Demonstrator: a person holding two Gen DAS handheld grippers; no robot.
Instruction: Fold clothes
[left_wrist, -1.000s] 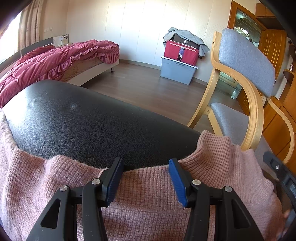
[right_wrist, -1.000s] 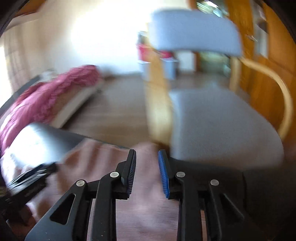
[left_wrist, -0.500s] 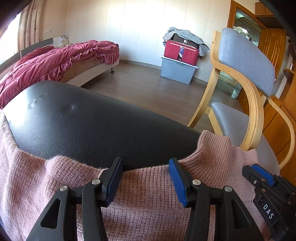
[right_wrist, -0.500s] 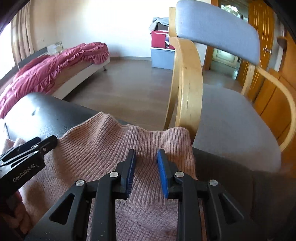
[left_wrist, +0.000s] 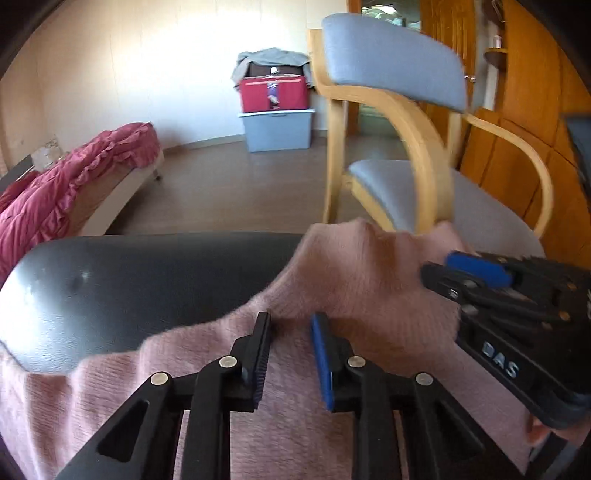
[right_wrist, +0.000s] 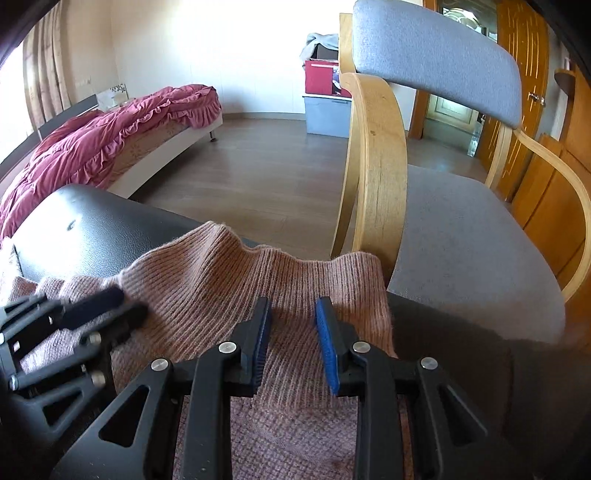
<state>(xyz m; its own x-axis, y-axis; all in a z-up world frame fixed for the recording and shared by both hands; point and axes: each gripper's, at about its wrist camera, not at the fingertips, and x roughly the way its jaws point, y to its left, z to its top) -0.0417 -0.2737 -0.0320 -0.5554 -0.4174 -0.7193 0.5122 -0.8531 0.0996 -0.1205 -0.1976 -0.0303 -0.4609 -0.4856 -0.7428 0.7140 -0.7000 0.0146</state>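
A pink knit sweater (left_wrist: 369, 280) lies over a black leather surface (left_wrist: 147, 280), its ribbed end (right_wrist: 258, 273) toward the chair. My left gripper (left_wrist: 291, 328) hovers at the sweater's far edge, jaws narrowly apart, with no cloth seen pinched between them. My right gripper (right_wrist: 293, 314) is open just above the ribbed end, pads either side of a strip of knit. Each gripper shows in the other's view: the right gripper (left_wrist: 480, 288) rests low on the sweater's right part, and the left gripper (right_wrist: 92, 306) is blurred at the left.
A wooden armchair (right_wrist: 376, 166) with grey cushions stands right against the black surface, beside the sweater's end. Beyond are wood floor (right_wrist: 258, 173), a bed with a red quilt (right_wrist: 110, 140), stacked storage boxes (left_wrist: 275, 110) by the wall and wooden doors (left_wrist: 517, 110).
My left gripper has swung right toward the ribbed end and its jaws have narrowed. The right gripper has come down onto the sweater and holds about the same opening.
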